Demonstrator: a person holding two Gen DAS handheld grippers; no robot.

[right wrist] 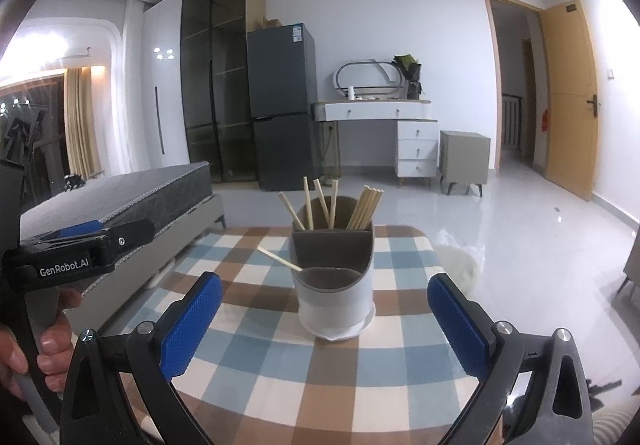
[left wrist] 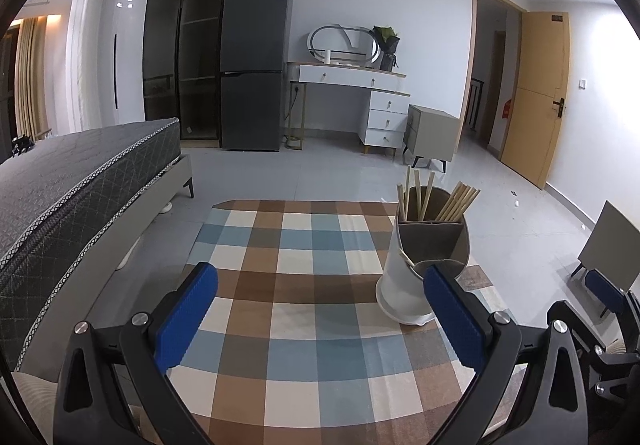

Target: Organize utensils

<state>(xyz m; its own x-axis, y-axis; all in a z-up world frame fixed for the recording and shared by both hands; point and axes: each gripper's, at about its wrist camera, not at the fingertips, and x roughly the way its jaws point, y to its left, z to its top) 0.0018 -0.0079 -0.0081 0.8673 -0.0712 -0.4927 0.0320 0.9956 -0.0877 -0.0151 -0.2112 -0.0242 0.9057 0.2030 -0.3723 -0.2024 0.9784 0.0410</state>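
wooden chopsticks (right wrist: 366, 207) | rounded white holder (right wrist: 336, 273) | checked tablecloth (right wrist: 248, 349)

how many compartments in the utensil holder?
3. In the utensil holder: back-left compartment holds four loose chopsticks, back-right compartment holds a chopstick bundle, front compartment has one chopstick leaning out over its rim. Contents lower down may be hidden.

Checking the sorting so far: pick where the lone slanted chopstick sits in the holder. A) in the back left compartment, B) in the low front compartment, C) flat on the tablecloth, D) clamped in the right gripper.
B: the lone chopstick leans out of the low front compartment of the holder, with both grippers open and empty.
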